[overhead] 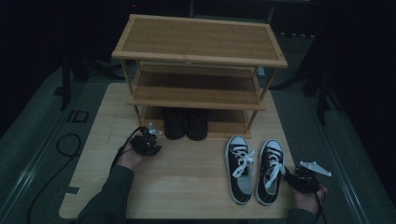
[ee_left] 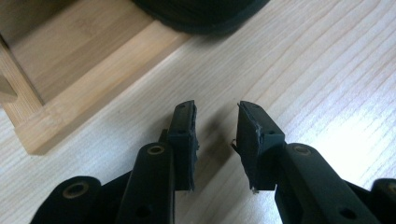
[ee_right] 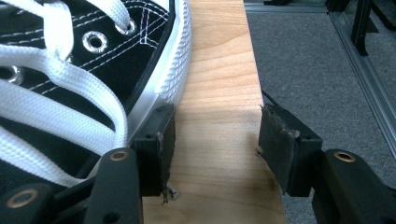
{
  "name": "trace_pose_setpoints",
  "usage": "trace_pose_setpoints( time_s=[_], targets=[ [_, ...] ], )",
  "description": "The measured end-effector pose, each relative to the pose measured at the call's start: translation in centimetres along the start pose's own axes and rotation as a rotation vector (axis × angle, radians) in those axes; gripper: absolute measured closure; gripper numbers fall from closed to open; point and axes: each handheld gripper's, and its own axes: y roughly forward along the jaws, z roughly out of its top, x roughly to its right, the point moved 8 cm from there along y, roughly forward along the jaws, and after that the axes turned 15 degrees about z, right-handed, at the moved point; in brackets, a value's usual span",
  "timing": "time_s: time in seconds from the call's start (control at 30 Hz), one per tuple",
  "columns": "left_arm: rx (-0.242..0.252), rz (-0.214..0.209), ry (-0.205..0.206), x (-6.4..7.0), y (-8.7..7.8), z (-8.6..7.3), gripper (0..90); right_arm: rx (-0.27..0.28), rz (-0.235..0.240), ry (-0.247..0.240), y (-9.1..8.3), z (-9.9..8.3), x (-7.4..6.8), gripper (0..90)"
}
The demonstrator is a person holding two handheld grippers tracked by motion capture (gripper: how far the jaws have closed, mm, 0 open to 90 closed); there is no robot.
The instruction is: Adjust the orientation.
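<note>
My right gripper (overhead: 290,176) rests low at the table's (overhead: 187,172) right edge, fingers spread, one beside the right black-and-white sneaker (overhead: 270,171). My left gripper (overhead: 150,136), fingers apart and empty, hovers near the bamboo shoe rack (overhead: 201,56).

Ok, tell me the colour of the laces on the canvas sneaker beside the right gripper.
White laces, clearest in the right gripper view.

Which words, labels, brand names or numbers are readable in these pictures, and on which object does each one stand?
"ID": pale letters on the dark grey floor, left of the light wooden table.
No readable text on the black canvas sneakers with white laces, the bamboo three-shelf shoe rack or the black shoes on its bottom shelf.
</note>
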Motion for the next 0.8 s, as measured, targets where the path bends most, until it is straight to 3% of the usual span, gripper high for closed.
trace_pose_setpoints(
  time_s=[0.23,0.33,0.57,0.8],
  targets=[
    [0.002,-0.009,-0.017,0.1,0.1,-0.7,66.3,-0.012,0.006,-0.003,0.0,0.0,0.0,45.7],
    [0.017,-0.026,-0.043,0.3,0.1,-0.6,66.2,-0.057,0.015,0.003,0.0,0.3,0.1,44.1],
    [0.028,-0.049,-0.048,1.1,-0.2,-1.1,64.1,-0.135,0.048,-0.016,-0.1,0.6,0.3,42.8],
    [0.027,-0.066,-0.04,1.2,-0.6,-1.9,62.0,-0.208,0.059,-0.102,-0.2,1.3,0.3,44.8]
  ],
)
